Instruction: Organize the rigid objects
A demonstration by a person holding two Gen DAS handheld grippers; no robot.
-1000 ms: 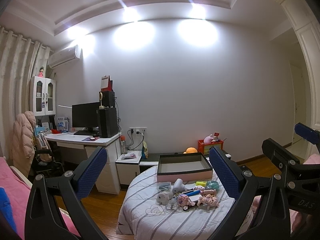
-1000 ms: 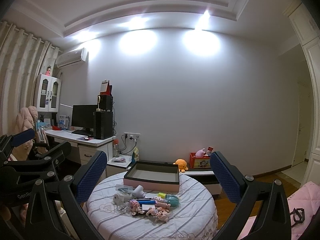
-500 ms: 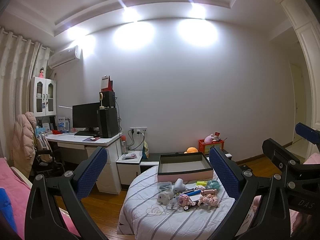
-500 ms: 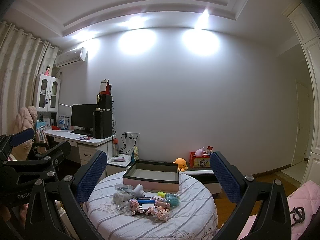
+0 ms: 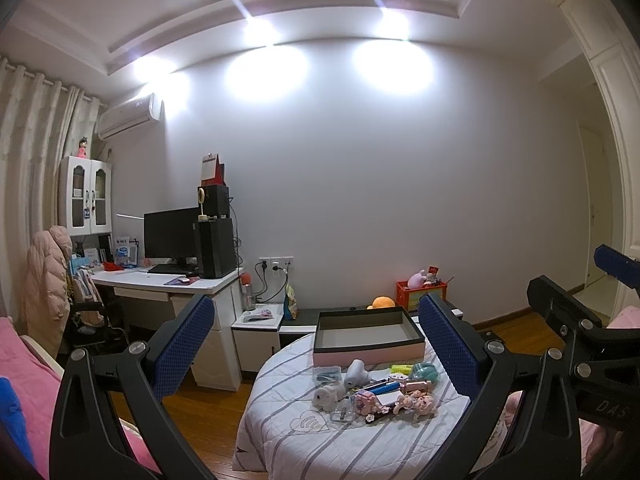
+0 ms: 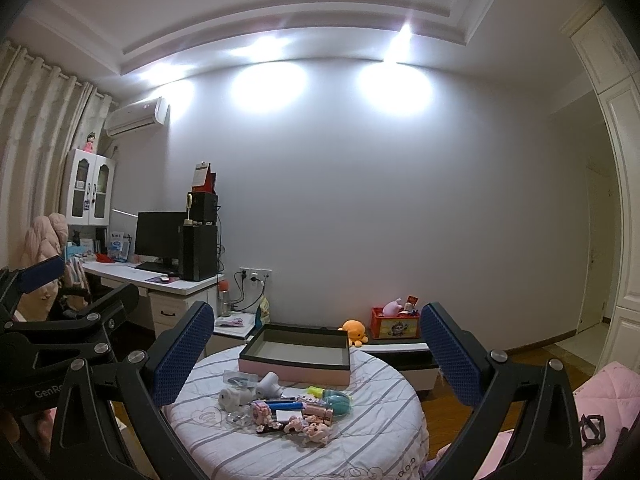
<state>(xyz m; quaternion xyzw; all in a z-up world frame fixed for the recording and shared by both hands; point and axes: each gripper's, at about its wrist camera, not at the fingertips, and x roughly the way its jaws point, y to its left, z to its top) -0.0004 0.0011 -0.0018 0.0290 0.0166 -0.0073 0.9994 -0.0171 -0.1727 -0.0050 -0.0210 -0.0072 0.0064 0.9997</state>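
Both wrist views face the far wall — sharing the round table [image 5: 360, 436] [image 6: 360, 452].

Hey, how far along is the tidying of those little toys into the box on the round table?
Nothing looks done yet: the pink box appears empty, though its floor is only partly visible. Nothing is in hand; the left hand-held gripper and right hand-held gripper are both open, well short of the table. Everything is left: the white hairdryer-shaped toy, teal shell, dolls and other bits lie loose before the box.
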